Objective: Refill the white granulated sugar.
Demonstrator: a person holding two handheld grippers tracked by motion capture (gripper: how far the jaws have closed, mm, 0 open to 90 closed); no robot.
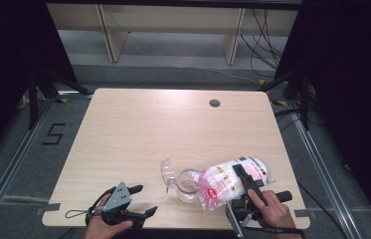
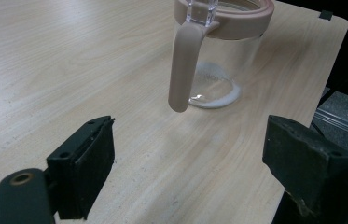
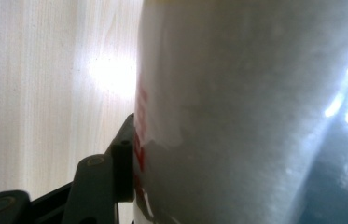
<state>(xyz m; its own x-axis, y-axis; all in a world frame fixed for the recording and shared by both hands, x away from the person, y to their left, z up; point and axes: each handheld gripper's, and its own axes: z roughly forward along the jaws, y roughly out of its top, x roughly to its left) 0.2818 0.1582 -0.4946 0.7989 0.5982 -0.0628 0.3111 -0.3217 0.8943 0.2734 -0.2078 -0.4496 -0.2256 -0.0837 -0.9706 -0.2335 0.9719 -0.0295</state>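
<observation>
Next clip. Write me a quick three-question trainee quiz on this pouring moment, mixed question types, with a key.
1. True or false: the right gripper grips the plastic bag.
2. What lies in the bottom of the clear jar? A) white powder B) red liquid C) coins
3. Fill in: the left gripper has its jaws ____, with nothing between them.

Key: 1 true; 2 A; 3 open

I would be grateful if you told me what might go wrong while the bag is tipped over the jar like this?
The bag, gripped by the right tongs, is tilted at the jar; powder may miss its mouth. The left tongs stand open, apart from the jar, so a nudge from the bag could shift it. The jar also stands near the table's front edge.
</observation>
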